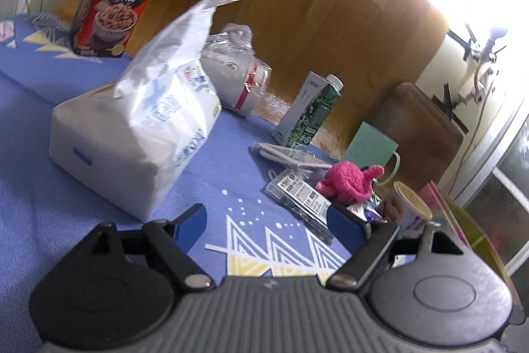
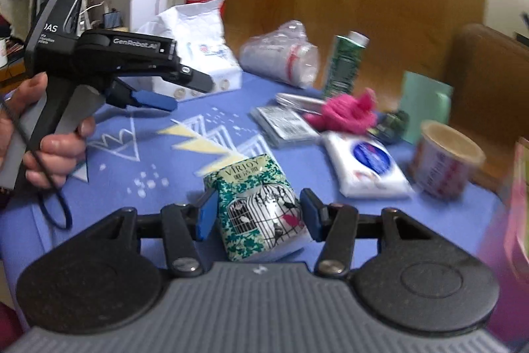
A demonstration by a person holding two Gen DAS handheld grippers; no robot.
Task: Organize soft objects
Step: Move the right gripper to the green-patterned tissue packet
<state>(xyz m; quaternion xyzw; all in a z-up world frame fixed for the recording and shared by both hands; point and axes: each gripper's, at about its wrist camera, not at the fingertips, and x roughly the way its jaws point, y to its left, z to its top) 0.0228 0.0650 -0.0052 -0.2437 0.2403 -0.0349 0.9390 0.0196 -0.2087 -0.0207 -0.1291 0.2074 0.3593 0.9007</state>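
I am in the carrying step: my right gripper [image 2: 258, 215] pinches a green-and-white VIRJOY tissue pack [image 2: 261, 207] by its 2 long sides, the blue pads [image 2: 207, 214] pressed into the soft wrapper, which bulges a little between them. The pack sits between the fingers with its printed birdcage face up, seemingly raised above the blue tablecloth [image 2: 109, 174] near the table's near edge, though I cannot tell for sure that it is clear of the cloth.

My left gripper [image 1: 267, 219] is spread wide and holds nothing, hovering over the cloth's mountain pattern; from the right wrist view I see it to my left, in my hand [image 2: 49, 151].

The other soft things lie toward the far right of the table: the pink plush toy [image 2: 344, 113], the flat white wet-wipe pack [image 2: 367, 166] just in front of it, and the large white tissue bag [image 1: 139, 124] at the far left.

As I judge it, the next move calls for setting the pack down beside the wet wipes or the large bag, keeping the squeeze gentle so the wrapper does not slip or crumple, and steering clear of the paper cup [image 2: 446, 159] near the right edge.
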